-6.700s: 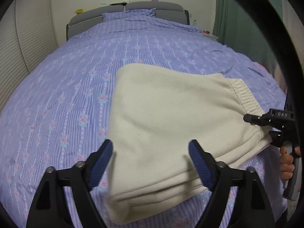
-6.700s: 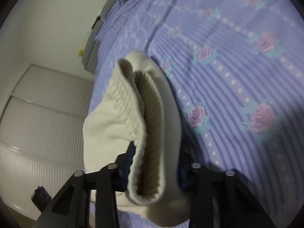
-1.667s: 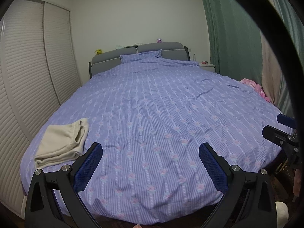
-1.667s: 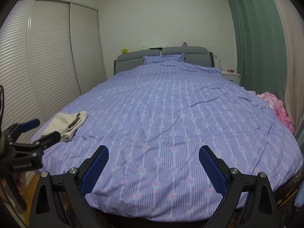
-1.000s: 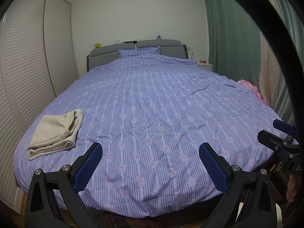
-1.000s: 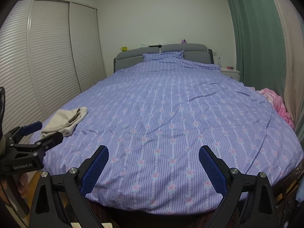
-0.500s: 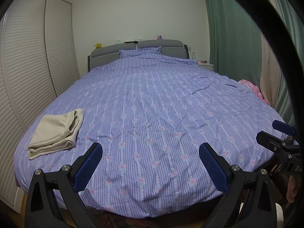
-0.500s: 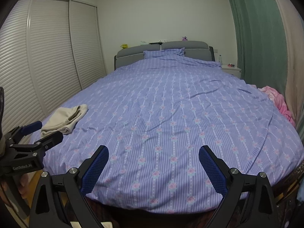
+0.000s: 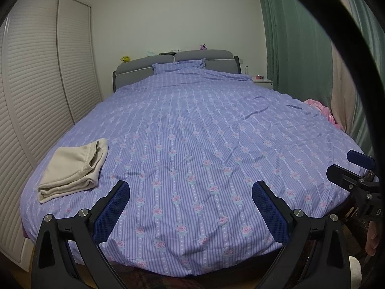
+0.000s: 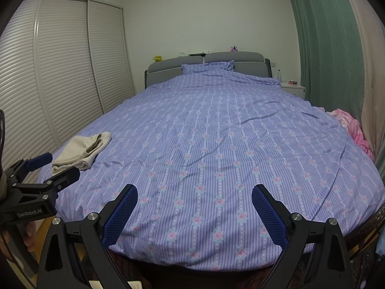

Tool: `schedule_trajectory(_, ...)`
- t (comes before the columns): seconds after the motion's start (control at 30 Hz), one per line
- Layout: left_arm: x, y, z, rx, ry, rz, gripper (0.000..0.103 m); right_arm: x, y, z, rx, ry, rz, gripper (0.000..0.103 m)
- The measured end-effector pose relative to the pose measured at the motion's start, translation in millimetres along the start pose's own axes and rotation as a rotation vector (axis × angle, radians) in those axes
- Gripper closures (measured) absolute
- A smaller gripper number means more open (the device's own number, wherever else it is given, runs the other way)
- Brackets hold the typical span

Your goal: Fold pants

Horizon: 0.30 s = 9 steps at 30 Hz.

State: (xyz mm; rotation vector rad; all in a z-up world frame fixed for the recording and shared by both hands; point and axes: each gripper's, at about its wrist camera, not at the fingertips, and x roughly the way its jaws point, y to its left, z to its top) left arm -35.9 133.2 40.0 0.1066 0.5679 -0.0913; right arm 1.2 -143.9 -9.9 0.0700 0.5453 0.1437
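The cream pants (image 9: 74,168) lie folded into a small stack near the front left corner of the bed (image 9: 192,144), waistband end toward the headboard; the right wrist view shows the pants (image 10: 83,150) at its left. My left gripper (image 9: 191,192) hangs open over the foot of the bed, well right of the stack, with nothing between its blue pads. My right gripper (image 10: 195,195) is open and empty too, further right along the foot edge. Each gripper appears in the other's view: the right gripper (image 9: 353,168) at the right edge, the left gripper (image 10: 50,168) at the left.
The bed wears a purple striped floral cover with a grey headboard (image 10: 207,66) at the far end. Louvred wardrobe doors (image 9: 36,96) run along the left. Green curtains (image 10: 329,48), a white nightstand (image 10: 292,88) and a pink cloth heap (image 10: 353,127) line the right side.
Both grippers let go of the pants, which now lie at the bed's front left corner, and drew back to the foot of the bed. Over the last second the views barely shift.
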Motion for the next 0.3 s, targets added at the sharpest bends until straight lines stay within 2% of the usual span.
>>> schedule_trajectory(0.3,4.4,0.3,-1.9,-0.013,0.020,0.003,0.000,3.7,1.6,-2.1,0.002,0.008,-0.003,0.006)
